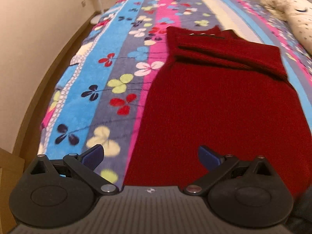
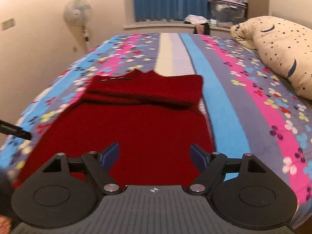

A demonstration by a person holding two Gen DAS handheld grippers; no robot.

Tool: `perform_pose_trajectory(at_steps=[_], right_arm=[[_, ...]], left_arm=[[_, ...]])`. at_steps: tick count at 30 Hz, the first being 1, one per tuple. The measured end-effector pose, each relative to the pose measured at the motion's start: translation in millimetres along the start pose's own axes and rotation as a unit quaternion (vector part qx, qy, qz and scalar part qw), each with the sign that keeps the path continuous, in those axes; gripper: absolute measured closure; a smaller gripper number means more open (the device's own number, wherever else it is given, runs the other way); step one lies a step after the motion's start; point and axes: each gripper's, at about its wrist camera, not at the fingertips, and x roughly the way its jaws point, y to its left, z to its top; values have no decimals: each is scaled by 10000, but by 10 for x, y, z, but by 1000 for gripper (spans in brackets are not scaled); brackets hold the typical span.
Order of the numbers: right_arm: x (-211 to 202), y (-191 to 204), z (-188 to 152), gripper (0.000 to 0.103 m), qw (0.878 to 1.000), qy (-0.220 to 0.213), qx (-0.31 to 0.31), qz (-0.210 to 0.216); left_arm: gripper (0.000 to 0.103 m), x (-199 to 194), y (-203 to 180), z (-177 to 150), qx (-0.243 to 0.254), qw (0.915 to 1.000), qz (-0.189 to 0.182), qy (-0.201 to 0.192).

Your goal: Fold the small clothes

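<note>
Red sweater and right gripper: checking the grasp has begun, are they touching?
Cannot tell. In the right wrist view the right gripper is open above the red sweater, but no gap or contact shows plainly.

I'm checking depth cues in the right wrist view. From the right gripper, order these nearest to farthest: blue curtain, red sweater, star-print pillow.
From the right gripper:
1. Red sweater, directly under and ahead of the fingers on the bed.
2. Star-print pillow, farther up the bed on the right.
3. Blue curtain, on the far wall beyond the bed.
</note>
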Motion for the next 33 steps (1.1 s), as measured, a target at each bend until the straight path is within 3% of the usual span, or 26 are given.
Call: perform_pose_trajectory(at_steps=[7, 15, 33], right_arm=[[-663, 266, -312, 22, 9995, -236, -50, 186], [-1032, 333, -519, 22, 9989, -420, -167, 97], [-975, 272, -558, 21, 9995, -312, 1, -13]], left_arm=[[0, -552, -71, -467, 66, 9995, -5, -297], [0, -913, -136, -870, 145, 9982, 45, -575], [0, -854, -265, -952, 424, 9983, 65, -386]])
